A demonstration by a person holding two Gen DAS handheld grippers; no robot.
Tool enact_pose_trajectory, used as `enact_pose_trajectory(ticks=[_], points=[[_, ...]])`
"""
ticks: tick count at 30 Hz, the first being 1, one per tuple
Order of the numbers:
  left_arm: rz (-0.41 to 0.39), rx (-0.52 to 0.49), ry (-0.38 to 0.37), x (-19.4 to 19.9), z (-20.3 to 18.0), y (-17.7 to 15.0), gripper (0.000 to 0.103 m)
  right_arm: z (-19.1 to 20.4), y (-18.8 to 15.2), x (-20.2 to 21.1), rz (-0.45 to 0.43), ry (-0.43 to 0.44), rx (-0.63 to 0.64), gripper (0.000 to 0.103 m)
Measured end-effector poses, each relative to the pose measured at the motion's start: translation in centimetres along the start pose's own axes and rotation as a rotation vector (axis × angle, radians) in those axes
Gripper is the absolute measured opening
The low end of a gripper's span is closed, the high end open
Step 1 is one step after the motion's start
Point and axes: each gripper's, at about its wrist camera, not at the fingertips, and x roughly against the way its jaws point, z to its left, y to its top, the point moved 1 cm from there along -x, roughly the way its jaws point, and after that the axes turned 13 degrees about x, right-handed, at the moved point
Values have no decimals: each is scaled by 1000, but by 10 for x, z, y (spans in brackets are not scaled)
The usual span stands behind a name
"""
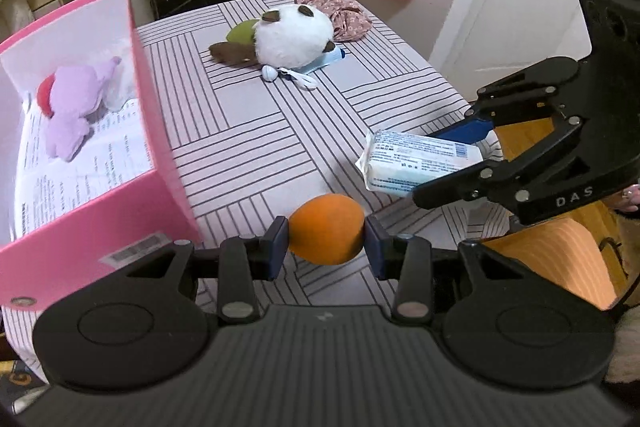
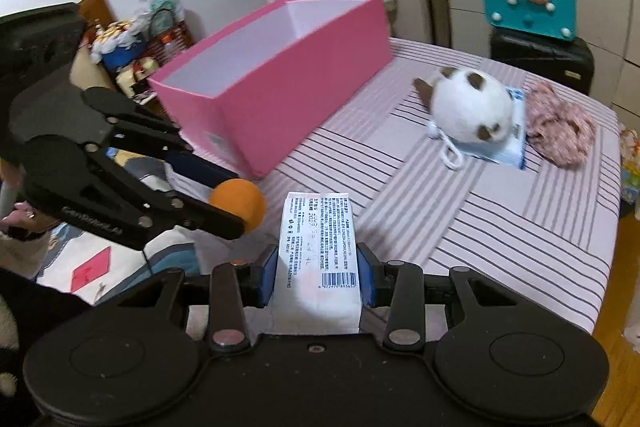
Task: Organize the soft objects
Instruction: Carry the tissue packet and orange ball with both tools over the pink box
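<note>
Each hand-held gripper, left (image 1: 326, 241) and right (image 2: 319, 275), is matte black plastic with blue finger pads (image 1: 277, 247), silver pivot screws, round side discs and white lettering.

The left wrist fisheye camera is sitting just behind the left gripper (image 1: 326, 241) and is looking forward and down across the striped pink-and-white tablecloth (image 1: 248, 131), with the open pink rectangular cardboard box (image 1: 160, 183) near on the left. The right wrist fisheye camera is riding behind the right gripper (image 2: 318, 273), facing the same cloth (image 2: 500, 227) from the right side. Both views are sharing the box (image 2: 276, 99), the round white-and-brown plush toy (image 1: 294, 37) (image 2: 472, 105) farther off, and each other's gripper.
</note>
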Motion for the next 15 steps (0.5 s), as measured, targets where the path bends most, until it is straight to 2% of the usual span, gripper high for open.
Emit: enact_pose_trajectory(ticks=[4, 8, 15], points=[[-22, 9, 6, 23, 7, -1, 39, 8, 14, 7, -5, 32, 11, 45], [-53, 31, 22, 47, 17, -1, 39, 17, 34, 12, -17, 27, 45, 45], [-141, 31, 15, 85, 44, 17, 39, 20, 75, 5, -47, 19, 104, 45]])
